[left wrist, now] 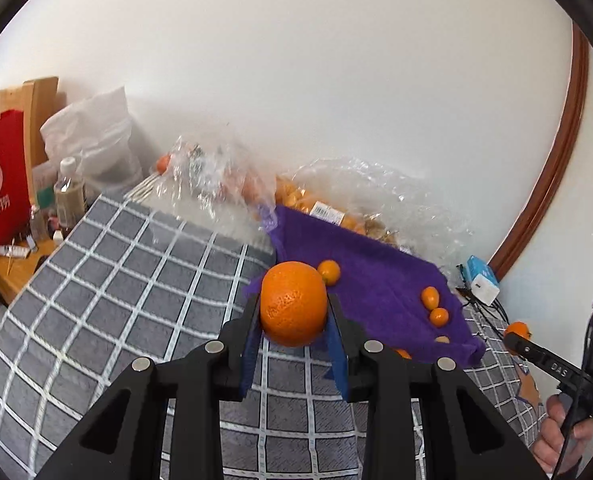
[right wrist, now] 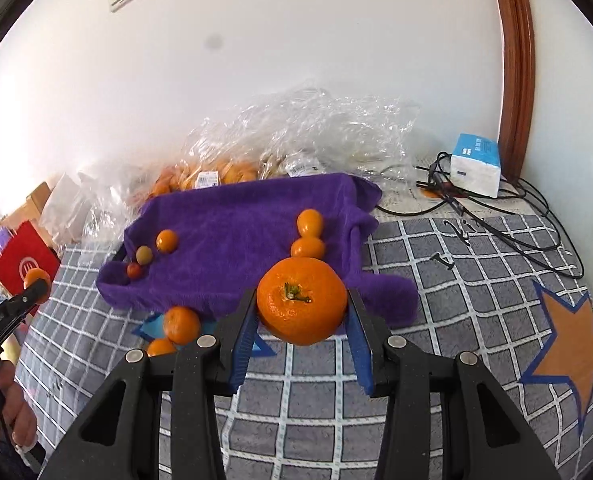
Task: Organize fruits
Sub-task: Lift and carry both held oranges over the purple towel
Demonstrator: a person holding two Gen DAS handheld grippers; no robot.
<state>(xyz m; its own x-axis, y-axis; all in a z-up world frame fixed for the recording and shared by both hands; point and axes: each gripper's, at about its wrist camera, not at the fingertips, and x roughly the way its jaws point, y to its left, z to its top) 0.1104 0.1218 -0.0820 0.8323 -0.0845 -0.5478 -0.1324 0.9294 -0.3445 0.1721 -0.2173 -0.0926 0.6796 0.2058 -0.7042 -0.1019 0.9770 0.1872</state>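
Observation:
My left gripper (left wrist: 293, 306) is shut on a large orange (left wrist: 292, 302), held above the grey checked bedcover near the left edge of a purple towel (left wrist: 360, 280). My right gripper (right wrist: 301, 307) is shut on a mandarin (right wrist: 301, 304) with a green stem, held just in front of the purple towel (right wrist: 240, 220). On the towel lie small kumquats (right wrist: 309, 222), another small orange fruit (right wrist: 166, 240), a greenish fruit (right wrist: 144, 255) and a tiny red one (right wrist: 134, 270). Two mandarins (right wrist: 180, 325) lie on the bedcover before the towel.
Clear plastic bags of oranges (right wrist: 216, 172) lie behind the towel against the wall. A white and blue box (right wrist: 476, 164) with black cables (right wrist: 496, 220) sits at the right. A red paper bag (left wrist: 0, 184) and bottles stand on a wooden table at the left.

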